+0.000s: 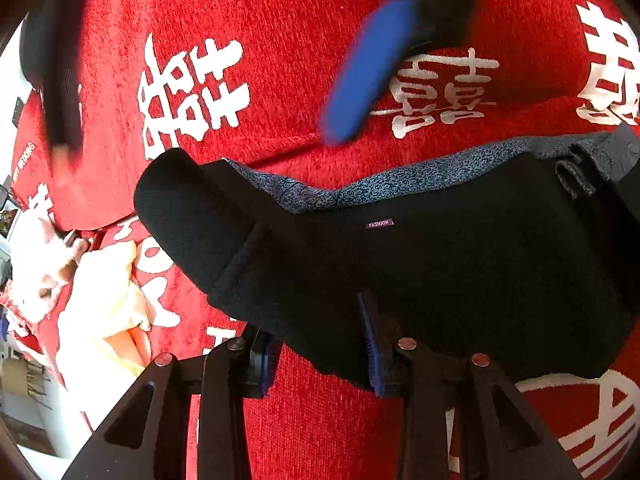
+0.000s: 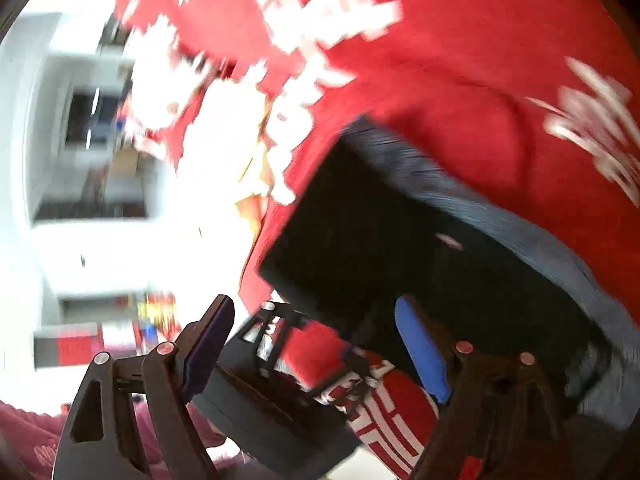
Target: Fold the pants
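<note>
**Pants bunched on the red cloth, both grippers spread**

While my left gripper (image 1: pixel 320 344) sits with its jaws wide apart, the black pants (image 1: pixel 440 248) lie folded directly ahead of it on the red cloth (image 1: pixel 280 40) with white characters. One blue-padded finger (image 1: pixel 370 344) touches the near edge of the pants; the other finger stands clear on the cloth to the left, so nothing is clamped. A grey patterned lining (image 1: pixel 360 188) shows along the far edge of the pants, and a small "FASHION" label (image 1: pixel 380 223) sits just this side of it. Beyond the pants, a blurred blue pad of my right gripper (image 1: pixel 368 72) hangs above the cloth. Far off to the left lies a pale yellow garment (image 1: pixel 100 300).

From the right wrist everything is smeared by motion. My right gripper (image 2: pixel 320 352) is spread too, holding nothing. The pants (image 2: pixel 400 240) lie ahead and to its right, with the left gripper (image 2: pixel 280 360) showing between its fingers.
</note>
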